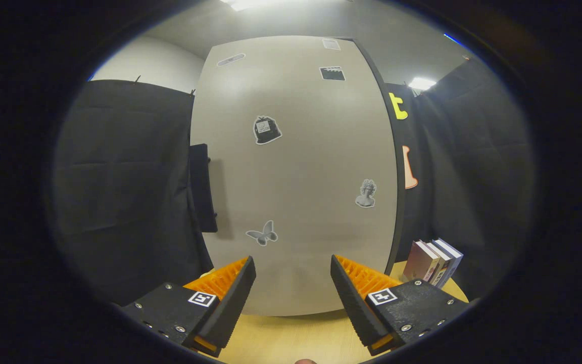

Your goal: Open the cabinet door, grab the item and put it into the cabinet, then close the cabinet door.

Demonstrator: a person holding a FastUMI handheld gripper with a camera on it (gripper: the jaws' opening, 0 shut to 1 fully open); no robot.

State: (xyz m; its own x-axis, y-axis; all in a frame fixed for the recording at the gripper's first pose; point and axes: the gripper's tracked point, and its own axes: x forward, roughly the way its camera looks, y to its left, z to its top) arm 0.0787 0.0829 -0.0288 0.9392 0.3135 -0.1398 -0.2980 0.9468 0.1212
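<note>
Claw: we are seeing the gripper hanging above the table with its fingers spread wide; nothing is lying between them and nothing is touching them.

Door: the pale cabinet door is facing us straight beyond the fingers, flat and shut as far as we are able to judge, and it is standing on the table.

Handle: a dark handle is sticking out along the door's edge, beyond and above the finger on that side.

Stickers: we are counting a butterfly low on the door just beyond the fingers, a bust nearer the far edge, a dark boxy sticker higher up at mid-door, a dark rectangle and two pale labels near the top; we are not making out their details.

Item: a short row of books is standing upright on the table beside the cabinet's dark side edge, on the side away from the handle, well apart from the fingers; we are taking this as the thing to store, and it is sitting outside the cabinet.

Table: a light wooden top is showing under and between the fingers.

Surround: black cloth is hanging on either side of the cabinet, with ceiling lights glowing above.
</note>
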